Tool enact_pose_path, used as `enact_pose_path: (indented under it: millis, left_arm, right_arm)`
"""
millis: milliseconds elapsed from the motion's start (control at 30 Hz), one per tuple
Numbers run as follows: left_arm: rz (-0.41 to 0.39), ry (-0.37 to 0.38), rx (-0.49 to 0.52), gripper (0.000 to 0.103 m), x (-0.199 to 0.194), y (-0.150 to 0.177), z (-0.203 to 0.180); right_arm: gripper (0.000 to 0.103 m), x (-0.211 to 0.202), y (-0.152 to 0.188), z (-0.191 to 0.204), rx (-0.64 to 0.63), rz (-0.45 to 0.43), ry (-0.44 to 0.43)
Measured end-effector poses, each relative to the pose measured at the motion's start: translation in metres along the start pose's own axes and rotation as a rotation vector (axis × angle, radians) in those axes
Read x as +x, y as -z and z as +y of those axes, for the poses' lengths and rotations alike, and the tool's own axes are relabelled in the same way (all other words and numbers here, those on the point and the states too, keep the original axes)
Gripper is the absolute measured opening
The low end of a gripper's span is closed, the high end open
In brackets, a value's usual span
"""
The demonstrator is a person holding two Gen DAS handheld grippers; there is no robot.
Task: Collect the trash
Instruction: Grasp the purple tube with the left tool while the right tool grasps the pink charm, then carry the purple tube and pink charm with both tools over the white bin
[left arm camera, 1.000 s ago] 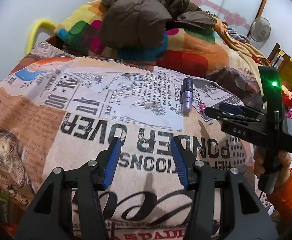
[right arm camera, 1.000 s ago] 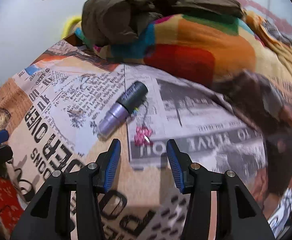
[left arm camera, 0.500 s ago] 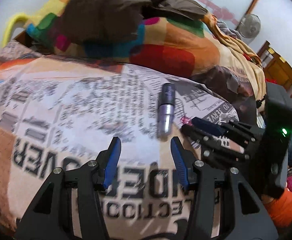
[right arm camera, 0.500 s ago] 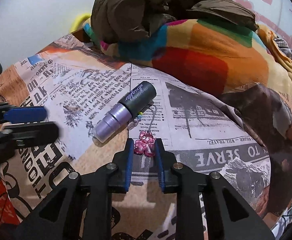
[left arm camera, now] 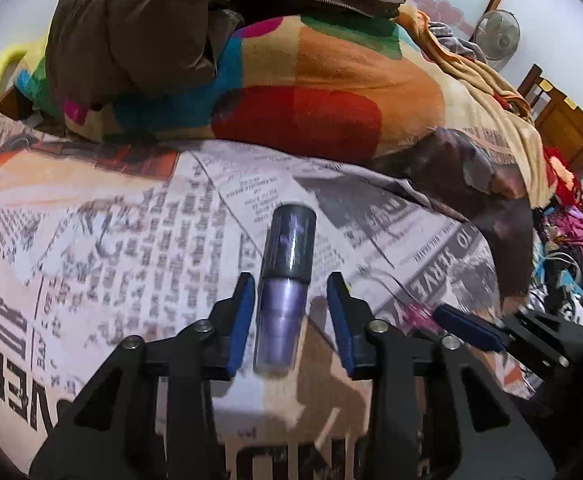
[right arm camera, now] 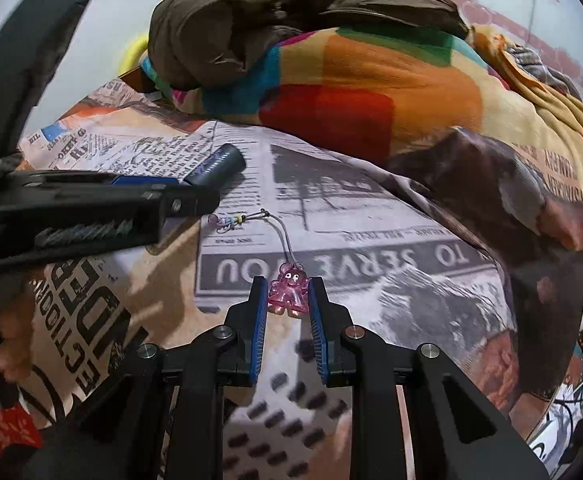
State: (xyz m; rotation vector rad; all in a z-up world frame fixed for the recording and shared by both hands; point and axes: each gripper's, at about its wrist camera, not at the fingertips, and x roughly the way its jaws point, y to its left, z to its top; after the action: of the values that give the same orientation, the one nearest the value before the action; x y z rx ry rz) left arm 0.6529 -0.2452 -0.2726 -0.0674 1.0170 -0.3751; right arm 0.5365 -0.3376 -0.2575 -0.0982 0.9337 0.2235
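The left wrist view looks down on a bedspread (left arm camera: 103, 248) printed like old newspaper; at its left edge big black letters read "VER", and at the right, upside down, "TO SERVE". The left gripper (left arm camera: 291, 308) straddles a purple tube with a dark cap (left arm camera: 285, 276) lying on the cloth. Its jaws have just been closing in, yet a gap shows on either side of the tube, so it is not pinched. Far right, the right gripper (left arm camera: 435, 314) pokes in beside a blurred pink speck.

Only the right wrist view shows that speck clearly: a pink charm (right arm camera: 288, 289), a little figure on a cord with beads, caught between the pads of the right gripper (right arm camera: 288, 300), which has just closed on it. Here the left gripper (right arm camera: 163, 184) crosses from the left, hiding most of the tube (right arm camera: 221, 164). The print reads "TO SERVE" with "OU" further left, and "ECTION" by the left edge. Behind lie a colourful blanket (right arm camera: 371, 88) and a brown jacket (right arm camera: 219, 28).
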Motion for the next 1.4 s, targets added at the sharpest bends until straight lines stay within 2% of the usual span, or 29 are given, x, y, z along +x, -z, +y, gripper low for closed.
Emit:
enact_pose_path:
  millis: [33,233,300,500,900,1133,1400]
  left_arm:
    - [-0.006,-0.007,-0.002,0.026,0.002,-0.001,-0.001]
    - [-0.004,0.006,-0.005,0.025,0.006,0.000,-0.007]
    - [0.000,-0.013,0.014,0.025,0.004,0.003,-0.012]
    - [-0.020,-0.028,0.034,0.025,-0.032,0.017,-0.013]
    - [-0.145,-0.043,-0.008,0.025,-0.162,0.032,0.011]
    - [-0.244,-0.080,-0.010,0.025,-0.251,0.051,0.030]
    - [-0.361,-0.135,-0.062,0.025,-0.346,0.091,0.064]
  right_arm:
    - [0.019,-0.001,0.001,-0.001,0.004,-0.001,0.003]
    - [0.019,-0.013,-0.001,-0.007,0.029,-0.006,0.012]
    - [0.019,-0.020,-0.001,-0.007,0.034,-0.012,0.009]
    - [0.019,-0.048,-0.007,0.001,0.030,-0.047,0.016]
    - [0.019,-0.121,-0.036,0.048,-0.014,-0.145,-0.002]
    - [0.019,-0.171,-0.048,0.101,-0.075,-0.224,-0.037]
    - [0.019,-0.218,-0.047,0.181,-0.179,-0.294,-0.110]
